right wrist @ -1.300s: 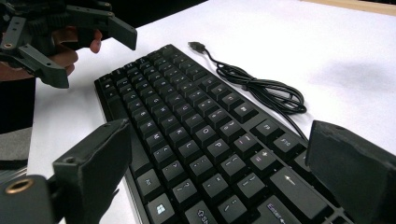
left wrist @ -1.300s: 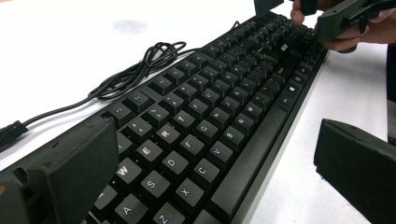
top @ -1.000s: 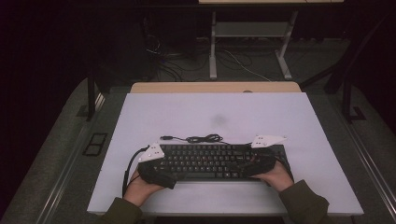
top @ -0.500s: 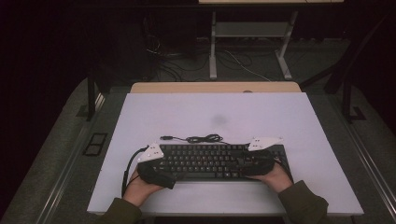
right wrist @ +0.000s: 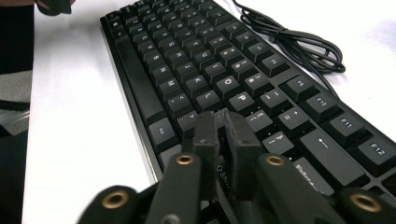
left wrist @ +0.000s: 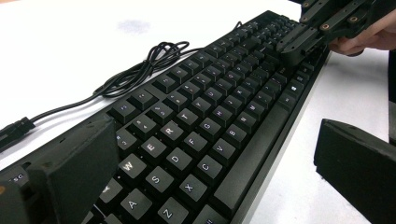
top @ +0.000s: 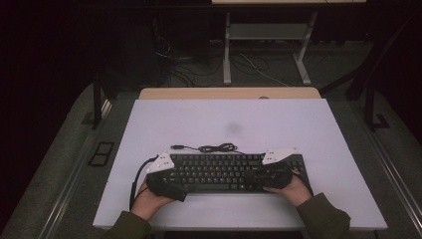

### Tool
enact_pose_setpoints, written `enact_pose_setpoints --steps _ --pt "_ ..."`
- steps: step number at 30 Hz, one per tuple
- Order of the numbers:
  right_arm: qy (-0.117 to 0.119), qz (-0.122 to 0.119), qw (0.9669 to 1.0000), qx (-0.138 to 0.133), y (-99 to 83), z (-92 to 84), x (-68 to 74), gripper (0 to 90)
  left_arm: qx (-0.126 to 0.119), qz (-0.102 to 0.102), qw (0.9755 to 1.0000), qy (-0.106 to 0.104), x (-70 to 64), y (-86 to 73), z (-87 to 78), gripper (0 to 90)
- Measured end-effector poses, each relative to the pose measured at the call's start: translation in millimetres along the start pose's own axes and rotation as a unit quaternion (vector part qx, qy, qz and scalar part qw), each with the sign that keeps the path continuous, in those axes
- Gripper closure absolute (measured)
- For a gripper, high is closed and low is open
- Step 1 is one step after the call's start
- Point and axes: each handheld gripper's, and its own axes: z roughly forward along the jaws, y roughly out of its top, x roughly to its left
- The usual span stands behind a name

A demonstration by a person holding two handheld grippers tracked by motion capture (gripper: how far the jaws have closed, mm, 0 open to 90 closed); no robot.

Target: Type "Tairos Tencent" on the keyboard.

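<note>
Now at the Keys: Two Grippers Meet on a Black Keyboard

Low on a white table [top: 318, 124], near the person's edge, a black keyboard [top: 219, 172] lies lengthwise, its letter rows facing the person. Its black cable [top: 216, 148] rests in a loose coil on the table just beyond the far edge, ending in a plug [top: 176, 147] to the left.

The left hand-held gripper [top: 171, 183] sits at the keyboard's left end with its jaws spread wide. In the left gripper view, one jaw stands over the far left corner of the keyboard and the other stands off its near edge, above bare table; whether either pad touches the keyboard cannot be told.

The right hand-held gripper [right wrist: 223, 135] sits over the right part of the key field. Its jaws have just been closing and now stand clenched together, tips side by side, with nothing between them. In the right gripper view the tips rest on or just above the keys near the right shift and enter keys; contact cannot be confirmed.

Both hands [top: 149, 199] grip the tools from the table's near edge, dark green sleeves [top: 323, 214] showing.
</note>
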Motion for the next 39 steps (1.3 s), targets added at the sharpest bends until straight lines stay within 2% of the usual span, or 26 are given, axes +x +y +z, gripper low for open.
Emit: enact_pose_setpoints --steps 3,20,39 --pt "0.002 -0.001 1.0000 0.008 -0.4 -0.8 -0.4 89.2 0.000 0.000 1.0000 0.000 0.0 0.0 -0.2 0.0" --pt "-0.004 -0.011 0.9991 0.041 -6.3 1.2 -3.3 89.3 0.001 0.000 1.0000 0.002 0.1 0.0 -0.5 0.0" --pt "0.002 -0.005 0.9992 0.038 -7.3 1.0 -4.3 89.4 0.002 0.007 0.9999 0.012 1.6 6.5 7.9 0.9"
